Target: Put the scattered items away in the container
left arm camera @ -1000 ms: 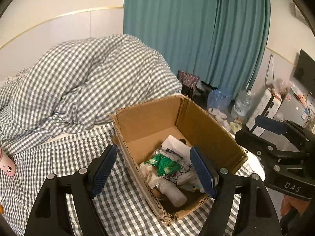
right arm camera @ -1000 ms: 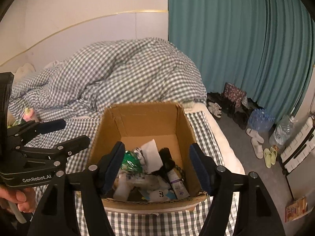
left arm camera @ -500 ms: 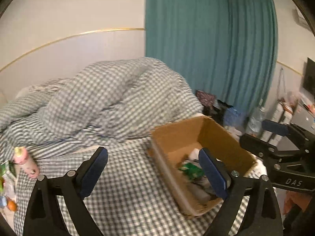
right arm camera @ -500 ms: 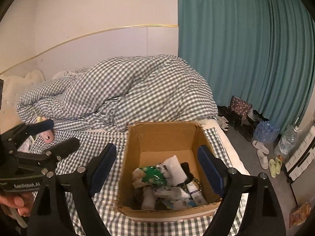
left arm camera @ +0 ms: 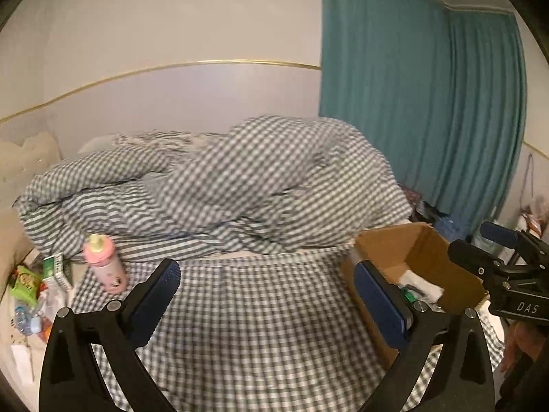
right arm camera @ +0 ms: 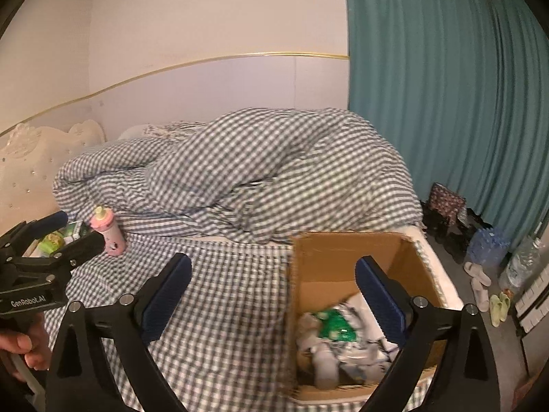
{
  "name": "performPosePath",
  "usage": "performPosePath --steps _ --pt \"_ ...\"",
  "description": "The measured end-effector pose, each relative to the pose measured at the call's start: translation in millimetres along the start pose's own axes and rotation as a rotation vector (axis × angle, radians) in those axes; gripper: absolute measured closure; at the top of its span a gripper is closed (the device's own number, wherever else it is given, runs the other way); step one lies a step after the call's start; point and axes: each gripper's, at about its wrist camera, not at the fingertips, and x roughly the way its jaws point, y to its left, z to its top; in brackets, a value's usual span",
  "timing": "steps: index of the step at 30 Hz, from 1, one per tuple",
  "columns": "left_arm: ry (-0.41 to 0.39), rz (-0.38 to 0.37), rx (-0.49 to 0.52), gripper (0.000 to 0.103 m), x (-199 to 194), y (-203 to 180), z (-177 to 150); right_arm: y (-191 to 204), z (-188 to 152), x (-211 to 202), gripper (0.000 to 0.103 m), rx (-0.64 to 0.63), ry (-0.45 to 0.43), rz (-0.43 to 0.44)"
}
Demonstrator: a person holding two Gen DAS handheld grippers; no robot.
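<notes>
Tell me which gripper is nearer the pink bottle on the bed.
Left. The left gripper is nearer the pink bottle, which stands just beyond its left finger. The right gripper is farther off, by the cardboard box.

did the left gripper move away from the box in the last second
Yes. The left gripper swung left: the cardboard box slid from between its fingers to the right edge, and the pink bottle appeared.

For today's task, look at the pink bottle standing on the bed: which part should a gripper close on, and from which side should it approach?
Grip the pink bottle around its plain cylindrical body, below the narrower yellowish cap. It stands roughly upright on the checked sheet, so come in level from the open sheet side; the quilt lies behind it and packets crowd its left. The left gripper, jaws opening and empty, looks nearer.
</notes>
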Motion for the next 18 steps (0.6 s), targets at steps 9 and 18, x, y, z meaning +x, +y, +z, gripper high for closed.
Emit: performPosePath --steps 9,18 --pt "0.000 0.088 -0.057 0.000 -13.5 64.0 -9.6 48.9 -0.7 22.9 0.000 -0.056 0.021 0.064" --pt "-0.009 0.158 -0.053 0.000 -39.4 98.7 -20.3 85.5 2.0 33.1 0.000 -0.072 0.025 0.111"
